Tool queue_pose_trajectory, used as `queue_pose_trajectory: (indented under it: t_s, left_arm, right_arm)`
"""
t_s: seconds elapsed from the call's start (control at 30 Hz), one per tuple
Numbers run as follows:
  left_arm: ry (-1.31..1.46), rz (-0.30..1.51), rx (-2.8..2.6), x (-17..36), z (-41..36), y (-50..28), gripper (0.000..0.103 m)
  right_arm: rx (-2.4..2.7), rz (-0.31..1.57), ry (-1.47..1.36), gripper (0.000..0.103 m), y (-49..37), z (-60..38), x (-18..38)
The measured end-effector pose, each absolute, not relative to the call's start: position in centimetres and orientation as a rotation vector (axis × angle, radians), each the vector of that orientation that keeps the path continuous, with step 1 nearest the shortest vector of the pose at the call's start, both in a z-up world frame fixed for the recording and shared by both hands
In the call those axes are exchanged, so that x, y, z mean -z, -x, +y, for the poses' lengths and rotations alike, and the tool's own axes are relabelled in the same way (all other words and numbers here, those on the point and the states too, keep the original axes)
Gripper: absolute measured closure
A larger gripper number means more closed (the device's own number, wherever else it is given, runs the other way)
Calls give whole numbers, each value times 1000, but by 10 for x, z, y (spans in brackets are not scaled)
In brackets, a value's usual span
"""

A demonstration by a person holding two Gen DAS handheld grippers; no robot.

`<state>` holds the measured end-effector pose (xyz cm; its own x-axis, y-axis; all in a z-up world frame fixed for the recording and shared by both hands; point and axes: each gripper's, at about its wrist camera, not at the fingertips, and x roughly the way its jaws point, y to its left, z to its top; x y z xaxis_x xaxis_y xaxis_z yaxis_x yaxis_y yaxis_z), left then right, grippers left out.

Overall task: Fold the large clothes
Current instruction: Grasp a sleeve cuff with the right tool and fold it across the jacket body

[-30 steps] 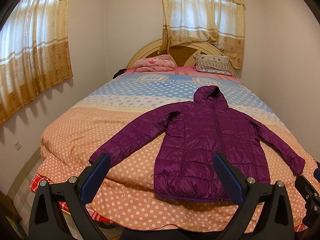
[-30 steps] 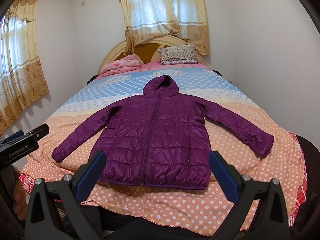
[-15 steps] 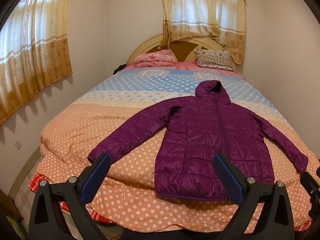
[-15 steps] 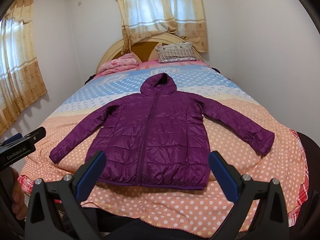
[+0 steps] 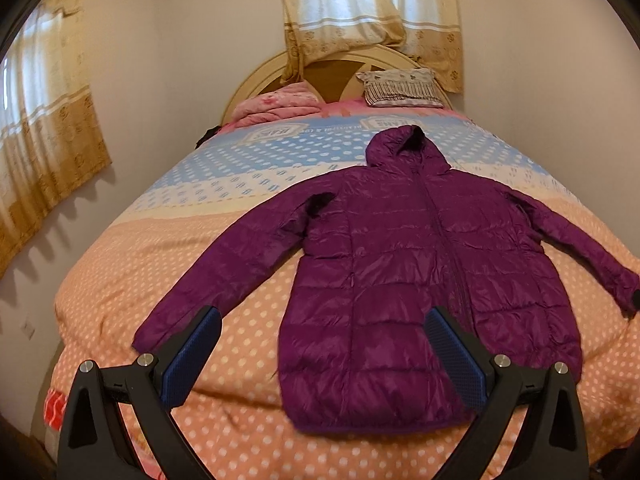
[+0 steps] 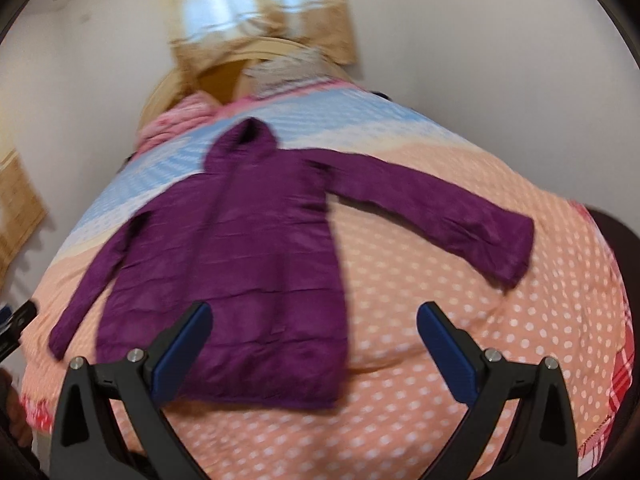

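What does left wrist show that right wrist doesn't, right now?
Left wrist only: sharp detail, with the striped pillow, the window curtain and the jacket's zipper line readable, plus the side-window curtain. Left tongs open, over the hem and the sleeve cuff.

Right wrist only: motion-blurred; the jacket's far sleeve cuff seen whole, a red plaid edge of bedding, and part of the other tool at the left rim. Right tongs open.

Both: the purple hooded jacket spread flat on the dotted bedspread, pink bedding by the headboard, nothing gripped.

A purple quilted jacket (image 5: 404,280) lies on an orange, white-dotted bedspread (image 5: 160,272) banded blue.
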<state>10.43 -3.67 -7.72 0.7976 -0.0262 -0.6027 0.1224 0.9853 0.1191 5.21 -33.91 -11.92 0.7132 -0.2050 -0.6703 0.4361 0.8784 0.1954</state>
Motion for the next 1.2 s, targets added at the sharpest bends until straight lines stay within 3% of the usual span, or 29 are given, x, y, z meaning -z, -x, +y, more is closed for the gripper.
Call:
queue_pose_trajectory:
  t_s: [0.37, 0.57, 0.67, 0.77, 0.8, 0.83, 0.97, 1.2]
  left_arm:
    - [-224, 639, 54, 108, -77, -189, 1]
    - [-263, 658, -15, 124, -81, -236, 1]
    - [-276, 671, -43, 129, -77, -252, 1]
    - [-286, 685, -65, 134, -71, -264, 1]
    - [-290, 689, -75, 136, -69, -268, 1]
    - [-292, 692, -83, 137, -66, -271, 1]
    - [-285, 708, -137, 141, -46, -291, 1]
    - [-267, 712, -214, 143, -13, -324, 1]
  right_arm:
    - [685, 684, -491, 0, -55, -483, 149]
    - [735, 752, -521, 11, -72, -524, 168]
    - [742, 812, -500, 20, -82, -531, 182]
    - [752, 839, -466, 49, -83, -535, 192]
    - [740, 846, -462, 65, -82, -537, 194]
    - [724, 853, -468, 74, -80, -541, 195]
    - [739, 846, -443, 86, -82, -549, 189]
    - [763, 780, -336, 90, -106, -548, 154]
